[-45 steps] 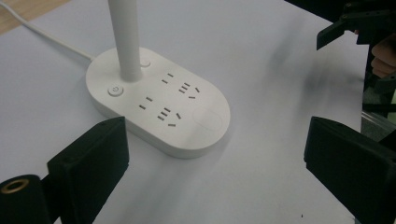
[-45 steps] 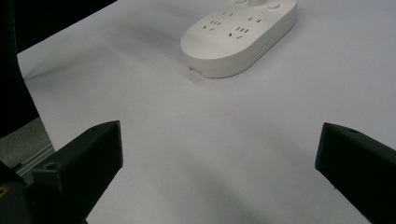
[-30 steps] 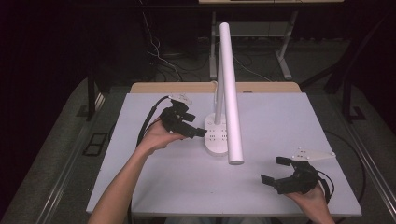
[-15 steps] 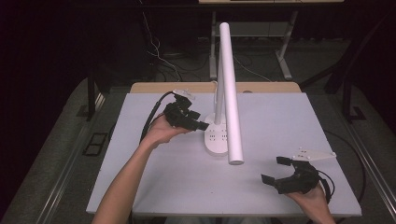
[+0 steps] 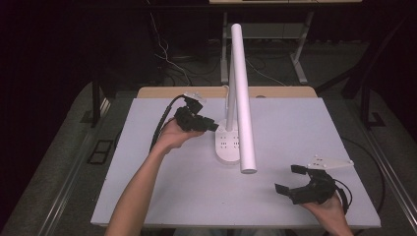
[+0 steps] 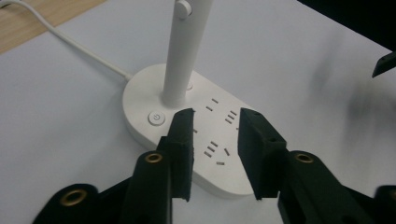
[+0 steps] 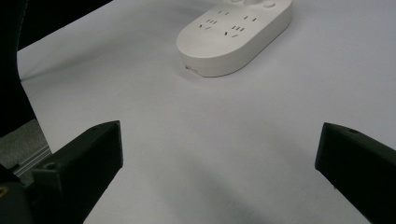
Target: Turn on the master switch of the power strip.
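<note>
Narrowing over the lamp base [image 6: 196,140], the left claw [image 5: 209,125] has just been closing its jaws, gripping nothing yet. The power button [image 6: 156,117] is sitting unpressed beside the lamp's stem [image 6: 180,56], mid-counter [image 5: 162,191]. The right claw [image 5: 290,179] is resting wide apart, empty, near the counter's right front corner.

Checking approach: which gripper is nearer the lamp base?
Left. The left gripper hovers at the lamp base, jaws over its sockets, just closing on nothing. The right gripper rests apart, near the table's front edge.
</note>
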